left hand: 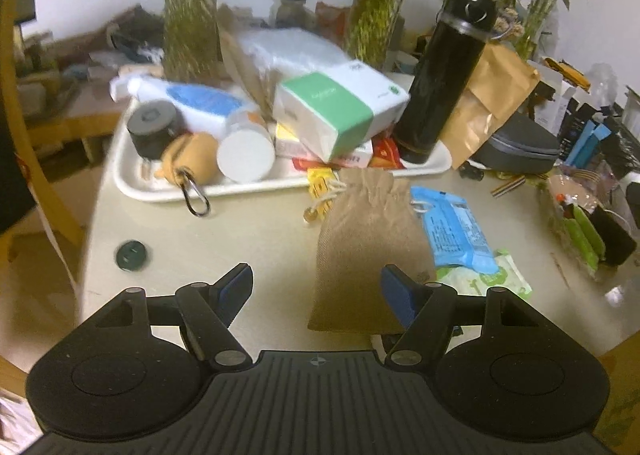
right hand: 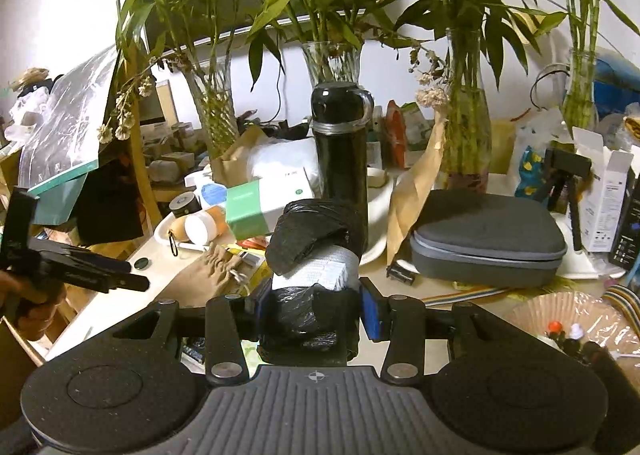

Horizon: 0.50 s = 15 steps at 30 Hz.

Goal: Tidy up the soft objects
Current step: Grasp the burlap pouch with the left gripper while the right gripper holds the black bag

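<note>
My right gripper [right hand: 316,309] pinches one roll of black plastic bags [right hand: 312,255] with a white paper band; both blue pads press its sides, and the roll stands up between the fingers, lifted clear of the table [right hand: 120,295]. Straight beyond it rises one black flask [right hand: 340,159], and off to the right of the fingers lies one grey zip case [right hand: 488,239].

My left gripper [left hand: 316,291] is spread wide with nothing between the pads. One brown drawstring pouch [left hand: 368,251] lies on the table just ahead, its lower right edge behind the right pad [left hand: 398,297]; I cannot tell whether they touch. Just right of the pouch lie two packets: one blue [left hand: 452,231], one green-and-white [left hand: 484,281]. Ahead sits one white tray [left hand: 168,191] crowded with one green-banded box [left hand: 340,115], one white-capped bottle [left hand: 246,155] and one tan pouch with a carabiner [left hand: 192,159]. Left of the fingers, one dark round disc [left hand: 131,254] rests on the tabletop.

In the right camera, my left gripper shows at the far left edge, held by a hand [right hand: 28,295].
</note>
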Each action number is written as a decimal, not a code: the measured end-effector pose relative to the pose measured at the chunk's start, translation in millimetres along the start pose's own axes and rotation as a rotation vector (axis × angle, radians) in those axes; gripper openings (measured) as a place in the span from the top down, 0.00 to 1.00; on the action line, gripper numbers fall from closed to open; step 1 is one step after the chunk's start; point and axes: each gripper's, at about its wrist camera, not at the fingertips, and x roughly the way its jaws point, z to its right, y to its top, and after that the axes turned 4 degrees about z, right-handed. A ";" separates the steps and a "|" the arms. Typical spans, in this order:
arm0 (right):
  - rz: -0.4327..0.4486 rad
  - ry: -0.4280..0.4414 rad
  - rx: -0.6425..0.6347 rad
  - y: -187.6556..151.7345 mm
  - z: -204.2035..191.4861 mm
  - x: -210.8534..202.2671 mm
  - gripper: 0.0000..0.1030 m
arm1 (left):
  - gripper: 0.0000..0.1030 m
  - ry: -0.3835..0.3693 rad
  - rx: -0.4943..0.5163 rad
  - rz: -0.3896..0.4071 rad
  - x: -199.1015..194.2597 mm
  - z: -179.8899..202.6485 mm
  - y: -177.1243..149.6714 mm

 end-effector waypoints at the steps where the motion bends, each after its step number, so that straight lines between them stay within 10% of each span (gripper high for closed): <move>1: -0.005 0.002 0.002 0.0 -0.1 1.3 0.54 | 0.32 -0.009 -0.005 -0.011 4.1 -1.1 -0.2; 8: -0.023 0.031 -0.011 0.6 -3.5 8.5 0.54 | 0.35 -0.103 -0.084 -0.083 34.1 -11.9 -2.5; 15: -0.050 0.031 -0.021 -2.6 -0.6 14.1 0.54 | 0.82 -0.190 -0.162 -0.127 43.0 -16.5 -2.8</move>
